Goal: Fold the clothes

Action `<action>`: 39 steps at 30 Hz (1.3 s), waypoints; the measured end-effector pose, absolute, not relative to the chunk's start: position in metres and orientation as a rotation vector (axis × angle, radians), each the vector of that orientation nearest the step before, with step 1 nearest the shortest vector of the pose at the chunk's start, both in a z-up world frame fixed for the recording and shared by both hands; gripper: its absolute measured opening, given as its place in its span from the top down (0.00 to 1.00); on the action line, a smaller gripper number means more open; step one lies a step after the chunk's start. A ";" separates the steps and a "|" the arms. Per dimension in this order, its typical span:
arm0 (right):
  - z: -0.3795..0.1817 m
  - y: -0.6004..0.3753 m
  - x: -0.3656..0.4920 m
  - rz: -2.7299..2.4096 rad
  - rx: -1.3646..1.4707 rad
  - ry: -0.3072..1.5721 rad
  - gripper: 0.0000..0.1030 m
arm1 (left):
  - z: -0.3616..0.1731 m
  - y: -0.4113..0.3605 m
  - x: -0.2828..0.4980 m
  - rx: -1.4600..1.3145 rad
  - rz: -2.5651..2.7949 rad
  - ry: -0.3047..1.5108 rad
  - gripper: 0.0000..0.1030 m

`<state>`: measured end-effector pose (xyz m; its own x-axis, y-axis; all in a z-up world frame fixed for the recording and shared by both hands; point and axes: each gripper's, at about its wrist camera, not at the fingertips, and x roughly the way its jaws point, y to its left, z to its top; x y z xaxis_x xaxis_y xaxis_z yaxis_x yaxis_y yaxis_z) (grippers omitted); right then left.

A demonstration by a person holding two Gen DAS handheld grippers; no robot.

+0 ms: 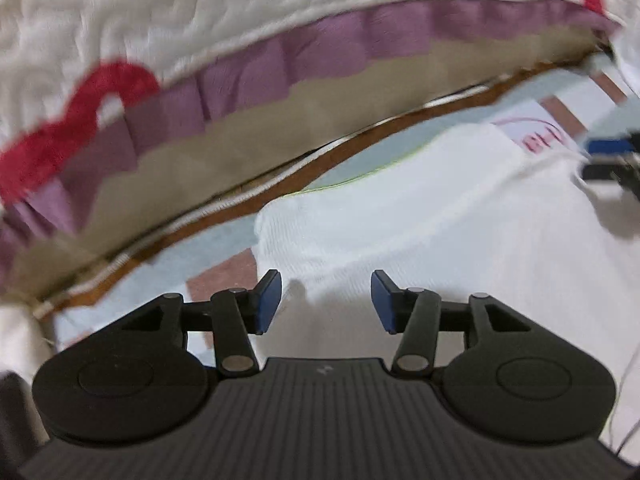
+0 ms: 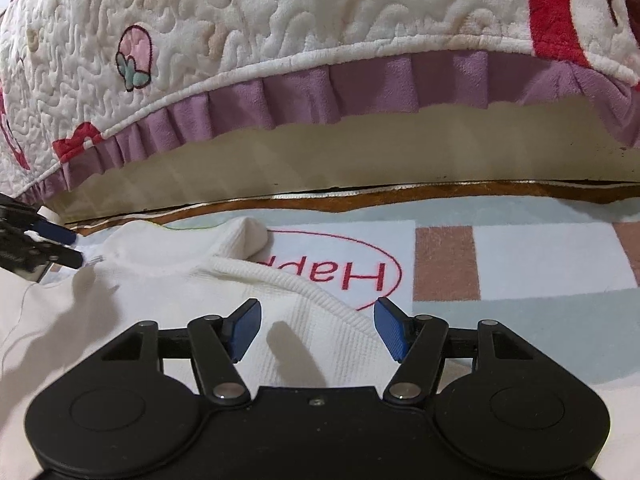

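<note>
Right wrist view: a white ribbed garment (image 2: 168,280) is seen spread flat on a patterned mat (image 2: 520,256), its collar end turned toward the bed (image 2: 320,52) and its long axis running back from there toward the camera. One folded corner is raised into a small peak beside the red lettering printed on the mat. The right gripper (image 2: 318,330) is held just above the garment's ribbed edge, its jaws released and spread, with nothing pinched between them; only cloth lies underneath. At the left edge of this view the left gripper's tips are seen near the collar.

In the left wrist view, which is blurred, the left gripper (image 1: 326,300) is held over the garment (image 1: 400,216) with its jaws parted and empty.

The mat is marked in pale blue, white and brown squares and is bounded by a brown trim. Behind it the bed is covered by a cream quilt with red patches and a purple frill.
</note>
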<state>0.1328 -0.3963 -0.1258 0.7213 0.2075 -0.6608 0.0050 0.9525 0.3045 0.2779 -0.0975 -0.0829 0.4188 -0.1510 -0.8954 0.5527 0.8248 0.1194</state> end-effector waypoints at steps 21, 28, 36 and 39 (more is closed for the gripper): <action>-0.126 -0.415 0.131 0.180 0.451 0.713 0.34 | -0.046 -0.088 0.153 0.205 -0.756 0.926 0.91; -0.106 -0.411 0.124 0.213 0.518 0.671 0.34 | -0.081 -0.075 0.035 0.238 -0.869 1.044 0.91; -0.101 -0.346 0.124 0.439 0.487 0.758 0.34 | -0.112 -0.064 0.035 0.184 -0.794 1.181 0.87; -0.102 -0.321 0.123 0.489 0.506 0.782 0.32 | -0.106 -0.067 0.040 0.175 -0.802 1.168 0.87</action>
<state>0.1231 -0.3212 -0.1016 0.6122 0.5839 -0.5332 -0.2233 0.7746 0.5918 0.0398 -0.0672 -0.1057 0.1554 -0.4701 -0.8688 0.6423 0.7163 -0.2726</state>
